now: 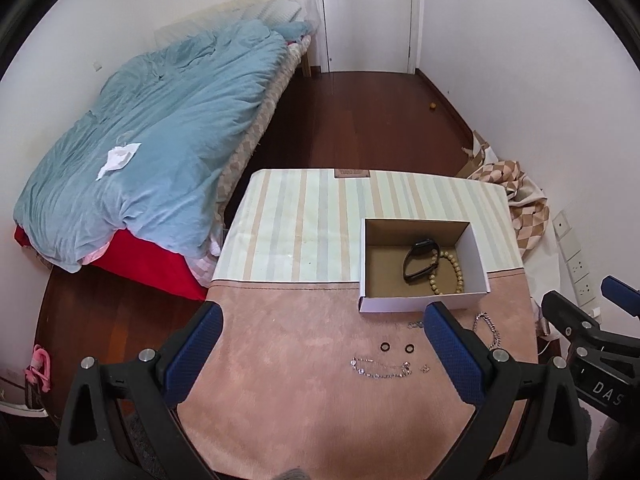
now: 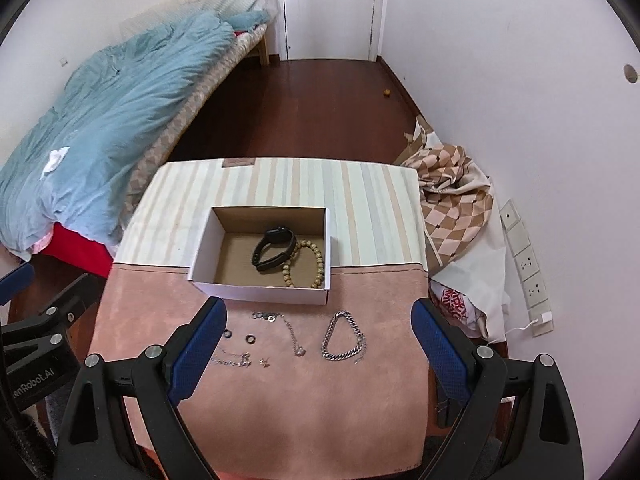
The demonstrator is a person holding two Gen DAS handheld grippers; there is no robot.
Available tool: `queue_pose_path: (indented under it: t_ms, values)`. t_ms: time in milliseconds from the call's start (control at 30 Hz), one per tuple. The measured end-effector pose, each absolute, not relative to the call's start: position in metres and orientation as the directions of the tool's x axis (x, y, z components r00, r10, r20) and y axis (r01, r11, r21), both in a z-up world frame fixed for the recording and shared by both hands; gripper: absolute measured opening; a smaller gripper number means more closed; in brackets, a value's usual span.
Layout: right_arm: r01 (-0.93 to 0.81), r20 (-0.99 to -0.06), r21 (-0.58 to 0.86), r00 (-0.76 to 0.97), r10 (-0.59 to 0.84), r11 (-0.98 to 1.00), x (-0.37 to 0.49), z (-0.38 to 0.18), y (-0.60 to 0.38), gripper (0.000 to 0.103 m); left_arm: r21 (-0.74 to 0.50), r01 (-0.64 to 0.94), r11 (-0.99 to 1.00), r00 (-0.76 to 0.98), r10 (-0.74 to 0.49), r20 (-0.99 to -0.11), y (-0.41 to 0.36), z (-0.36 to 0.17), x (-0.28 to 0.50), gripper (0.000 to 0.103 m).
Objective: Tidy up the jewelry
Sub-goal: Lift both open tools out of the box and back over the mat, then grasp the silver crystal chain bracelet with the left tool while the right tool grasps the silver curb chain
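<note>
Here both tools, left tool (image 1: 324, 354) and right tool (image 2: 318, 346), hover spread apart above the jewelry near the box (image 2: 262, 294).

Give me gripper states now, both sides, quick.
Left gripper: open, holding nothing, above the pink mat.
Right gripper: open, holding nothing, above the loose jewelry in front of the box.

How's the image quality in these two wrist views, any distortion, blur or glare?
Left wrist view: strong fisheye bending, dark corners; the box is sharp, the small rings tiny but legible. Right wrist view: same curvature; soft even light, no glare; the silver chain bracelet is crisp, the thinner chains fainter.
</note>
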State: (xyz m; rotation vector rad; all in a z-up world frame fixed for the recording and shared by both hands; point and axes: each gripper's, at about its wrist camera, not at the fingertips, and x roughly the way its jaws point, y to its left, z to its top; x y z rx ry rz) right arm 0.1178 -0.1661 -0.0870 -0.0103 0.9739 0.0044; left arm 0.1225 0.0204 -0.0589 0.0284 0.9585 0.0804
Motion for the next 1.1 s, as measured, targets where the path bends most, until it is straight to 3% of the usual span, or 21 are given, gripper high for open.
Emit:
queue_pose_path:
  t_ms: [267,467,533,600,900,967,1000,1033,1100]
  values:
    - [0.014,-0.802,0.055,0.596,0.036,0.998,0.094,-0.097,-0.173,0.096,0.084,-0.11,0.99,0.578,0.132,-0.806,0.03,-0.072,0.103,0.103]
    - [0.157,-0.862,0.125,0.507,0.029,0.98,0.088,-0.167,-0.221,0.095,0.104,-0.118,0.988,0.483,0.148,-0.863,0.032,-0.141,0.103,0.103]
    - [0.188,-0.877,0.137,0.48,0.03,0.973,0.09,-0.192,-0.235,0.089,0.119,-0.121,0.985,0.454,0.162,-0.876,0.028,-0.165,0.104,0.103]
    - [0.215,-0.898,0.144,0.439,0.037,0.966,0.097,-0.221,-0.247,0.071,0.151,-0.13,0.98,0.419,0.193,-0.887,0.024,-0.19,0.107,0.103]
    - [0.219,-0.931,0.094,0.365,0.008,0.971,0.148,-0.304,-0.263,0.065,0.206,-0.138,0.969,0.32,0.24,-0.916,0.019,-0.249,0.128,0.103]
    - [0.198,-0.931,0.036,0.362,-0.038,0.98,0.155,-0.312,-0.257,0.055,0.205,-0.137,0.969,0.311,0.239,-0.92,0.022,-0.252,0.128,0.103]
    - [0.177,-0.928,0.009,0.368,-0.058,0.984,0.157,-0.312,-0.252,0.042,0.204,-0.135,0.97,0.303,0.237,-0.923,0.024,-0.255,0.128,0.103]
    - [0.166,-0.924,-0.001,0.378,-0.064,0.986,0.157,-0.312,-0.249,0.036,0.203,-0.135,0.97,0.298,0.235,-0.925,0.026,-0.257,0.127,0.103]
    - [0.149,-0.923,-0.002,0.38,-0.058,0.989,0.156,-0.312,-0.243,0.007,0.197,-0.144,0.97,0.287,0.232,-0.929,0.031,-0.259,0.121,0.103]
